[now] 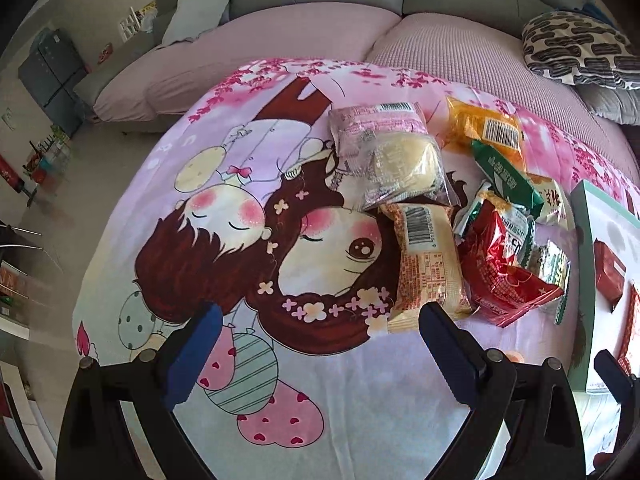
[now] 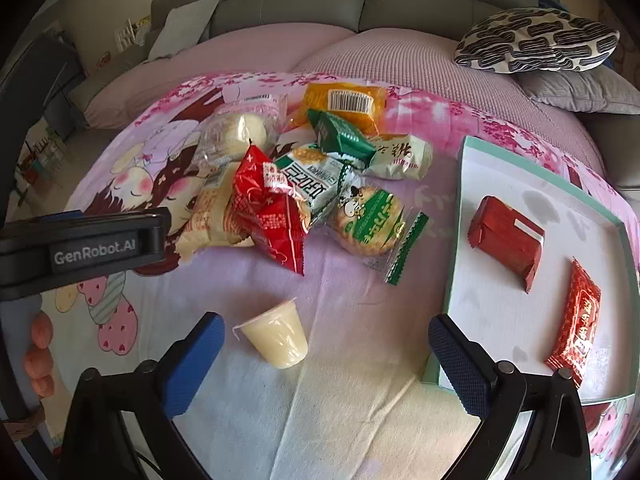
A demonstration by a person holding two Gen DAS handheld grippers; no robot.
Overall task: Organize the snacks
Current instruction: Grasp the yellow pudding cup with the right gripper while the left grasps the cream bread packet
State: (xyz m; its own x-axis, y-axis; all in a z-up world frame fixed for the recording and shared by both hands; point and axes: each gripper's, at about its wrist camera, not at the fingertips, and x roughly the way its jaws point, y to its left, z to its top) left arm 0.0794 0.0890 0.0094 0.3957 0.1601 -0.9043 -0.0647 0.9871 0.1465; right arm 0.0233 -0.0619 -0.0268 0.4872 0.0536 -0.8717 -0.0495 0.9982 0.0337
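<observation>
A pile of wrapped snacks lies on a cartoon-print cloth: a red bag (image 2: pixel 272 208), a round green-label cracker pack (image 2: pixel 368 220), an orange pack (image 2: pixel 344 104), a clear bun pack (image 2: pixel 236 132) and a cream barcode pack (image 1: pixel 428 256). A pale jelly cup (image 2: pixel 276 336) lies on its side between my right gripper's fingers. My right gripper (image 2: pixel 324 360) is open and empty above it. A green-rimmed white tray (image 2: pixel 456 240) holds a dark red packet (image 2: pixel 508 240) and a red printed packet (image 2: pixel 576 320). My left gripper (image 1: pixel 320 352) is open and empty, just in front of the cream pack.
A grey sofa with pink covers (image 1: pixel 280 36) runs behind the cloth, with a patterned cushion (image 2: pixel 536 40) at the right. The left gripper's body (image 2: pixel 84 248) crosses the right wrist view at the left. The floor (image 1: pixel 80 184) drops away left.
</observation>
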